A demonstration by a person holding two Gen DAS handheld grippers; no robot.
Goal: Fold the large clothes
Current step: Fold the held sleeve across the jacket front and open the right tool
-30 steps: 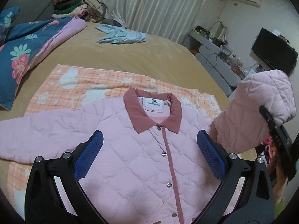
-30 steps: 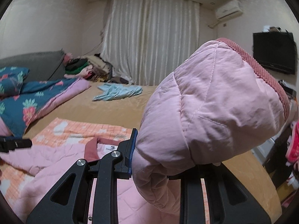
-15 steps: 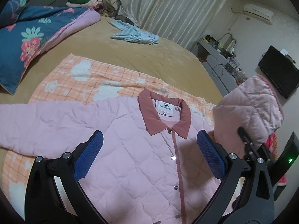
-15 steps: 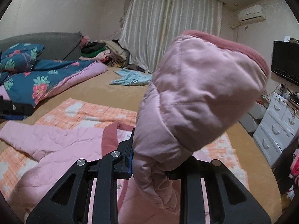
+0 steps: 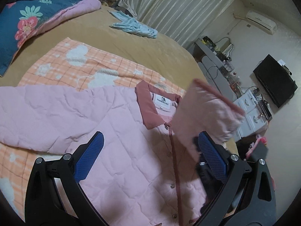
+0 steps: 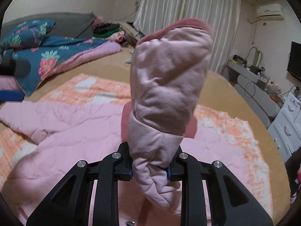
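While spread buttoned-up on the orange blanket (image 5: 79, 64) beneath both grippers, pink jacket (image 5: 116, 131) needed its sleeve (image 6: 169, 86), clamped in right gripper (image 6: 149, 169), laid flat across the chest; left gripper (image 5: 150, 158) gaped empty above.

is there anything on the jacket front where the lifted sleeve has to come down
Nothing visible. The right gripper is shut on the sleeve, held above the jacket. The jacket's front lies flat and bare on the orange blanket. The left gripper hangs open over the front, touching nothing, and could be in the sleeve's path.
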